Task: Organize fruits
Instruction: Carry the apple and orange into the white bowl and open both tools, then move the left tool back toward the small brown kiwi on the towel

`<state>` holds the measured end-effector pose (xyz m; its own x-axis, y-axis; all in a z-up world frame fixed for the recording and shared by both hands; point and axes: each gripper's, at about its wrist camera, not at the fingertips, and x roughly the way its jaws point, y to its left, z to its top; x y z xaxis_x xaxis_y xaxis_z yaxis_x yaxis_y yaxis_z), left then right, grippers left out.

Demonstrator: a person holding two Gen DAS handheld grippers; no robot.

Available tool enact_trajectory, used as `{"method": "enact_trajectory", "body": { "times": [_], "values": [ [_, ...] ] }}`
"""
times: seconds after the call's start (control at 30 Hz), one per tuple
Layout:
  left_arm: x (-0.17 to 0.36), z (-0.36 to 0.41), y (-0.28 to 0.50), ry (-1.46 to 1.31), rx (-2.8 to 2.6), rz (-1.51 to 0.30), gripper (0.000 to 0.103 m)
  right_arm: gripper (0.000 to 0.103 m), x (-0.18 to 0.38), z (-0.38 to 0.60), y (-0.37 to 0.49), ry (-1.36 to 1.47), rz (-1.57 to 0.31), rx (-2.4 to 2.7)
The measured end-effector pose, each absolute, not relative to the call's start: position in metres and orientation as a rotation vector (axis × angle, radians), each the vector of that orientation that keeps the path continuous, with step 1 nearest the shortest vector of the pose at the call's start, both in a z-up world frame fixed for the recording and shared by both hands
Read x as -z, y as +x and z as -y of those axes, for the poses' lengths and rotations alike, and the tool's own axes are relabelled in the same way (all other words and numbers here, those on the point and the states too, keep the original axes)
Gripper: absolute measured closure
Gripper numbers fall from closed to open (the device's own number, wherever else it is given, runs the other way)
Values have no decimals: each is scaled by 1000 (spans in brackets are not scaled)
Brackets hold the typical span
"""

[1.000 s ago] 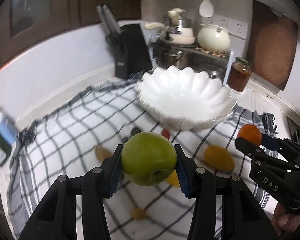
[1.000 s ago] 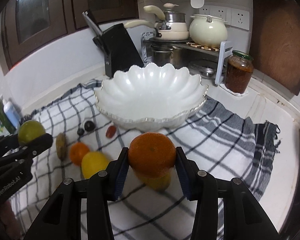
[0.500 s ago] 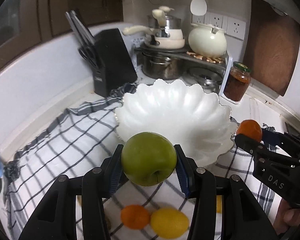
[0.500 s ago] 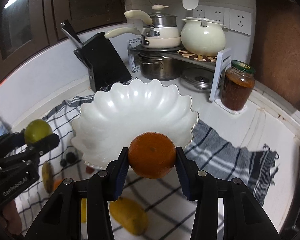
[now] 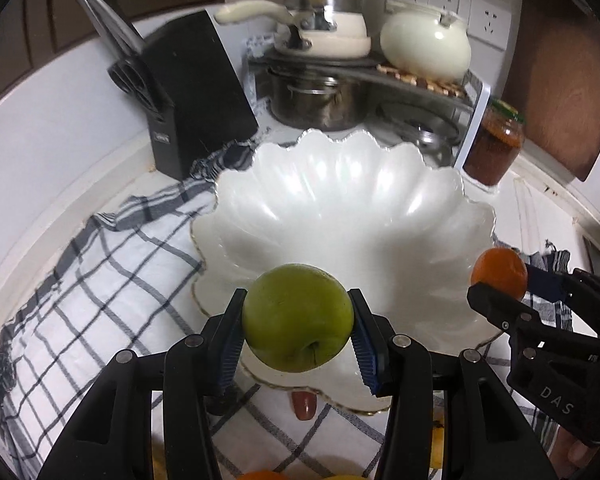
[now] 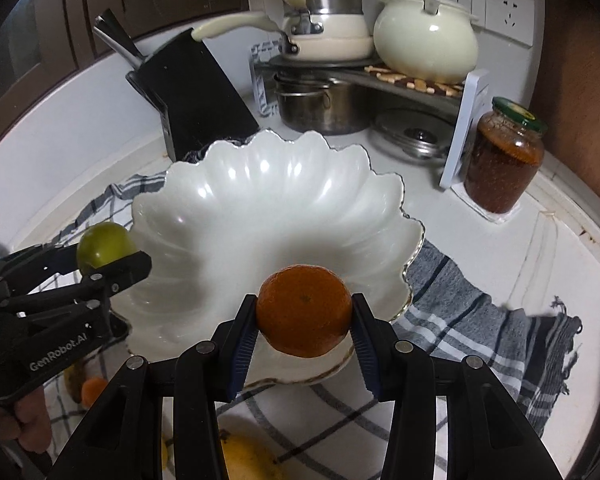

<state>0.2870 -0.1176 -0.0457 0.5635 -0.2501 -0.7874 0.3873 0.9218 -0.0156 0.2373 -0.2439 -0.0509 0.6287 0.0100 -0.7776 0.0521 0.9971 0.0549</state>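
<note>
My left gripper is shut on a green apple and holds it over the near rim of the white scalloped bowl. My right gripper is shut on an orange and holds it over the bowl's near right rim. The bowl has nothing in it. The right gripper with its orange shows at the right of the left wrist view. The left gripper with its apple shows at the left of the right wrist view.
A checked cloth lies under the bowl. A red date, a small orange and a yellow fruit lie on it near the bowl. Behind stand a black knife block, pots on a rack and a jar.
Both grippers have moved forward with their fruits, from short of the bowl to over its near rim. The bowl now fills both views.
</note>
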Motion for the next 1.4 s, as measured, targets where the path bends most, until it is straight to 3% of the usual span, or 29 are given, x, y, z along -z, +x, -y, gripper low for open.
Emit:
{"method": "enact_trajectory", "body": {
  "times": [0.13,0.2,0.23,0.3,0.4,0.5,0.8,1.4],
  "values": [
    [52,122,288,180,384,-927,52,56,55,244,239,69,-904,23],
    [50,122,285,194,375,-905,32,54,56,243,239,57,-906,28],
    [48,121,284,195,366,-893,28,50,56,243,239,54,-905,33],
    [46,119,282,196,353,-879,22,27,53,243,236,43,-885,64],
    [43,114,280,203,338,-870,21,19,44,241,229,4,-842,121],
    [37,107,274,204,312,-850,13,15,33,239,222,-29,-805,157],
    [13,82,241,189,267,-791,6,13,8,221,190,-34,-732,160],
    [-3,41,153,194,193,-717,6,13,3,195,119,6,-690,114]
  ]
}}
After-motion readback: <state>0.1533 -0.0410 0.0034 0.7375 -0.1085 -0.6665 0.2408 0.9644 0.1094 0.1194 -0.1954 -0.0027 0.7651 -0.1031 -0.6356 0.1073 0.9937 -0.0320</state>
